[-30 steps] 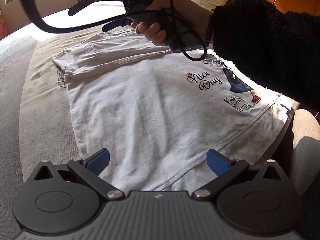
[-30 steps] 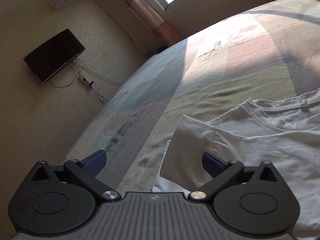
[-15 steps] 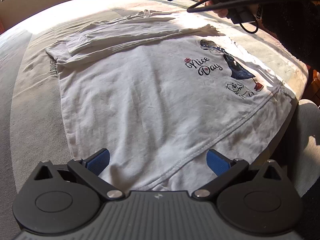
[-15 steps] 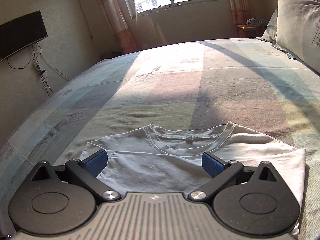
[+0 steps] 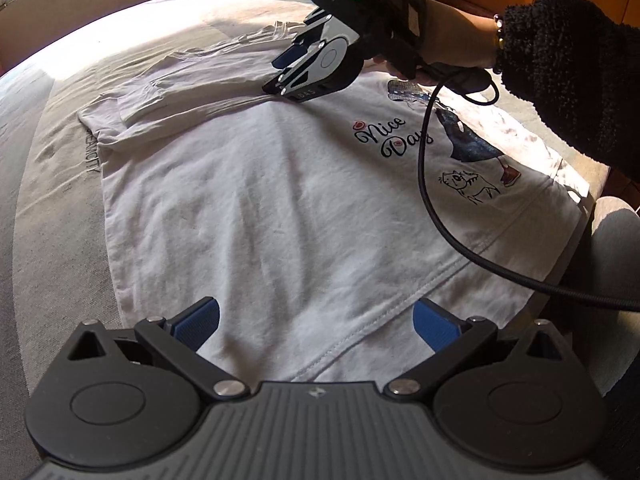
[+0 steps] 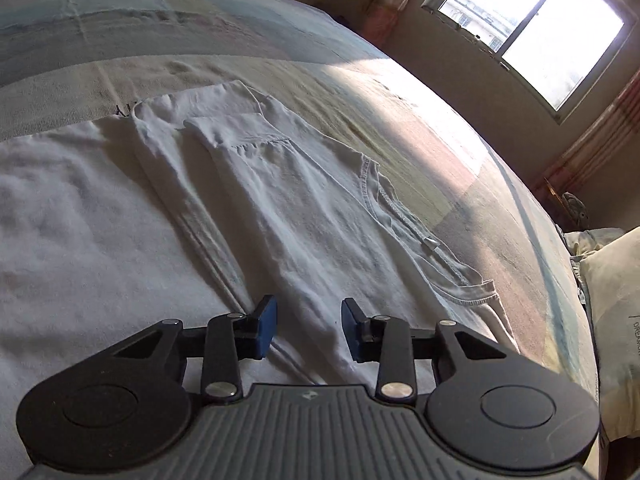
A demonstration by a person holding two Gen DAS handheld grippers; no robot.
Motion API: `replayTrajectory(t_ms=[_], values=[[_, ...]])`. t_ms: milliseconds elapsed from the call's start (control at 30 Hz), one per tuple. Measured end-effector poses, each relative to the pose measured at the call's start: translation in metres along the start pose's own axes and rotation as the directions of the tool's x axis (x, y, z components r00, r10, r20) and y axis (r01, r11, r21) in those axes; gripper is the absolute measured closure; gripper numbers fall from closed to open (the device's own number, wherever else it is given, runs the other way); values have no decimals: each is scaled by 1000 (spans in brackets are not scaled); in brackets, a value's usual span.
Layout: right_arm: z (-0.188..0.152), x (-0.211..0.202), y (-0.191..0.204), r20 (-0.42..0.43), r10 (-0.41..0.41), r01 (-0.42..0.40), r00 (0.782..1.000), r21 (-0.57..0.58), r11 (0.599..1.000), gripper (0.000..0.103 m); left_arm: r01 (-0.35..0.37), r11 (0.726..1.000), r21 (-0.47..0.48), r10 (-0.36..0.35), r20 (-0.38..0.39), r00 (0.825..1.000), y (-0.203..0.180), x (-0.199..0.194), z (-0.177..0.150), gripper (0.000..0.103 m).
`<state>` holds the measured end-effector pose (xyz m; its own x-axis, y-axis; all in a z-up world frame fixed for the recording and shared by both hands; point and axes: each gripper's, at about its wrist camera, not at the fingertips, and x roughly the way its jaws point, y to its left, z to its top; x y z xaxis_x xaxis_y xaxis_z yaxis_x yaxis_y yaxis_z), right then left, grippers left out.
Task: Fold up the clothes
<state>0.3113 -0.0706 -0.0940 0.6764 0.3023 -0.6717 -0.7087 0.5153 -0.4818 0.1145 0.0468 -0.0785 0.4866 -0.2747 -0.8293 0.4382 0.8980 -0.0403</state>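
Observation:
A white T-shirt [image 5: 280, 208] printed "Nice Day" lies flat on the bed, with its sleeves folded in across the chest. My left gripper [image 5: 316, 320] is open just above the hem, and nothing sits between its blue pads. My right gripper [image 5: 278, 74], held by a hand in a black fleece sleeve, is down on the folded sleeve band near the shirt's middle. In the right wrist view that gripper [image 6: 309, 332] has its jaws narrowed but still apart over the wrinkled shirt [image 6: 280, 200]. The neckline [image 6: 400, 208] lies to its right.
The striped bed cover [image 5: 52, 200] spreads around the shirt, and the bed edge [image 5: 600, 184] runs close along the shirt's right side. A black cable [image 5: 424, 184] hangs across the print. A pillow [image 6: 612, 300] lies at the headboard end, with a window [image 6: 532, 28] beyond.
The right gripper swung down from above the collar onto the folded sleeves, and its jaws narrowed from wide open. The left gripper stayed open at the hem.

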Motion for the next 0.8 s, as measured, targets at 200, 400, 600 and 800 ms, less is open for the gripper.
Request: replayTrajectory(t_ms=[200, 400, 600, 800], values=[[5, -14, 10, 24, 24, -22, 999, -42, 999, 102, -2, 1000, -9, 2, 3, 1000, 4, 0, -2, 1], [9, -25, 3, 34, 82, -82, 996, 17, 996, 100, -4, 1000, -18, 4, 15, 1000, 7, -1, -2, 1], [16, -14, -54, 70, 67, -86, 995, 318, 944, 92, -23, 999, -41, 24, 28, 999, 16, -6, -1, 1], [34, 42, -65, 30, 127, -125, 991, 487, 864, 91, -31, 998, -59, 33, 18, 999, 20, -7, -6, 1]])
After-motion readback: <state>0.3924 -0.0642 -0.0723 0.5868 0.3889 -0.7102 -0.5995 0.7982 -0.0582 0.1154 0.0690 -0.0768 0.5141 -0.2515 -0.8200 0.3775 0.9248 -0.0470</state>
